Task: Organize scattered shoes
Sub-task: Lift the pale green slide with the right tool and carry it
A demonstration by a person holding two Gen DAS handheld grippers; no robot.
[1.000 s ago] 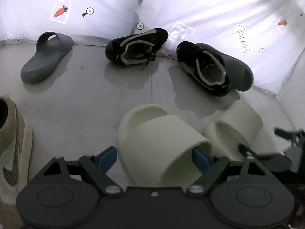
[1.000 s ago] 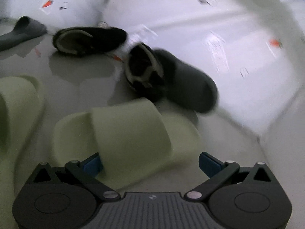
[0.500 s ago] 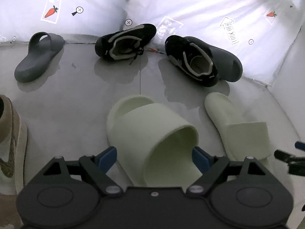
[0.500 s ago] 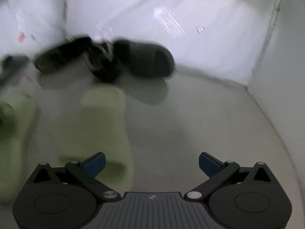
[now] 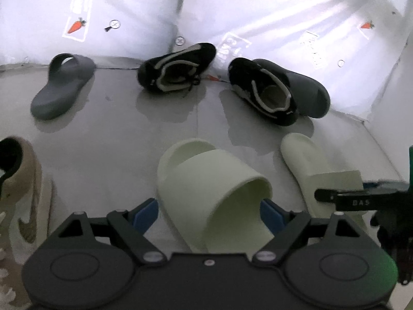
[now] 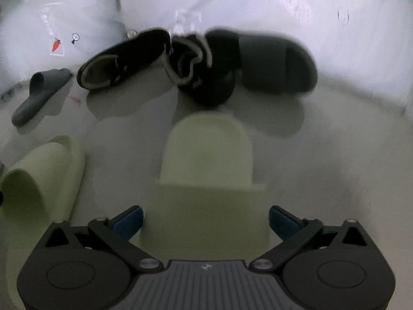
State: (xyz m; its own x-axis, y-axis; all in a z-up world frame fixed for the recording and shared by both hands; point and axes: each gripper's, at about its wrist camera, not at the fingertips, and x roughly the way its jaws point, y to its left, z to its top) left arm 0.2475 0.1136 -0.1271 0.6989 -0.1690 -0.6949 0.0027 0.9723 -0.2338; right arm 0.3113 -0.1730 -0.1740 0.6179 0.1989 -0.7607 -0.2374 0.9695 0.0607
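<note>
While both jaws gape | pale-green slide (image 5: pixel 211 180) between left's | its mate (image 6: pixel 209 178) between right's

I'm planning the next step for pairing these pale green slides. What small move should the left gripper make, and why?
Probably close the left gripper on the pale green slide: its jaws stand open on either side of the strap, while the matching slide lies alongside, under the open right gripper.
</note>
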